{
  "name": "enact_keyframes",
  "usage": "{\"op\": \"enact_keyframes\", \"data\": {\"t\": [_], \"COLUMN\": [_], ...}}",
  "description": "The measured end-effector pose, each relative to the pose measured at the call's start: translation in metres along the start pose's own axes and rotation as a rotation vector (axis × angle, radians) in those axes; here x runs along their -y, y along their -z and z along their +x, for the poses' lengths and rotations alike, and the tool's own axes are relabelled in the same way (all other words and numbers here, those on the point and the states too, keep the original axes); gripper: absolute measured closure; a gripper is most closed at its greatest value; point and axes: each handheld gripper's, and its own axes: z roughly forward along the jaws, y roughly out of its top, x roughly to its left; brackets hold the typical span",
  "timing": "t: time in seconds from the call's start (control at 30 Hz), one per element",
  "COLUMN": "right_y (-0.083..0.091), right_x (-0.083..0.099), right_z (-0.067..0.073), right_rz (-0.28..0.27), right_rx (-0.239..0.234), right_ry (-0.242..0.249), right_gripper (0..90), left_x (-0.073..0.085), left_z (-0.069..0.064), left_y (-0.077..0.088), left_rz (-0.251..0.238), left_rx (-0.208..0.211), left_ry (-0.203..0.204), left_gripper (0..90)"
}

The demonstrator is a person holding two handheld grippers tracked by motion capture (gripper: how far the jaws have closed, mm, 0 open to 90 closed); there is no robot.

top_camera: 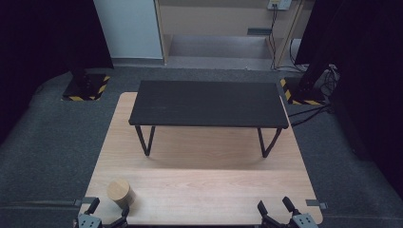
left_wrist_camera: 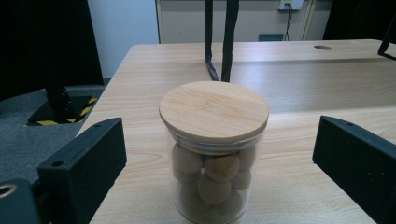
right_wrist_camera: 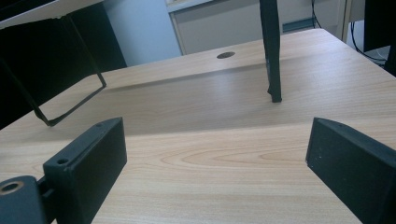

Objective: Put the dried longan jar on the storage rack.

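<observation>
Where the high view looks down on the desk (top_camera: 204,190), your left claw (top_camera: 108,211) sits at the near edge with its jaws spread, released. A glass jar (top_camera: 120,192) with a wooden lid stands just ahead of that claw, between the lines of its jaws and nearer the right one; contact can't be told from up here. Your right claw (top_camera: 275,207) sits at the same near edge, well apart from the left, jaws also spread, gripping nothing. Farther ahead of both claws, a small black table (top_camera: 209,103) stands on the desk on thin bent legs.

Left gripper view: the jar (left_wrist_camera: 212,154) stands upright, straight ahead and centred between the two black jaws. Gaps show on both sides, so neither jaw touches it. The left claw (left_wrist_camera: 219,163) is released. The wooden lid (left_wrist_camera: 214,110) is seated flat on top. Through the glass, round cork-coloured balls (left_wrist_camera: 219,175) are piled inside. Beyond the jar, one leg (left_wrist_camera: 219,42) of the black table comes down to the desk (left_wrist_camera: 303,88).

Right gripper view: the right claw (right_wrist_camera: 217,163) is released, jaws wide, with bare desk (right_wrist_camera: 215,158) between them. Ahead and slightly right, a table leg (right_wrist_camera: 273,51) meets the wood. Ahead to the left, another bent leg (right_wrist_camera: 70,107).
</observation>
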Motion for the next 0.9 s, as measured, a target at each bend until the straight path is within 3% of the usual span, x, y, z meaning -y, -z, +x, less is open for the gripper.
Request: {"op": "enact_keyframes", "data": {"t": [0.5, 0.9], "right_y": [0.003, 0.005], "right_x": [-0.001, 0.0], "right_z": [0.002, 0.001], "right_rz": [-0.001, 0.008], "right_rx": [-0.01, 0.004], "right_ry": [-0.001, -0.008], "right_gripper": [5.3, 5.3], "left_x": [0.011, 0.022], "left_z": [0.001, 0.006], "left_y": [-0.003, -0.026], "left_rz": [-0.03, 0.001], "left_rx": [0.001, 0.013], "left_ry": [-0.015, -0.03], "left_gripper": [2.2, 2.2]}}
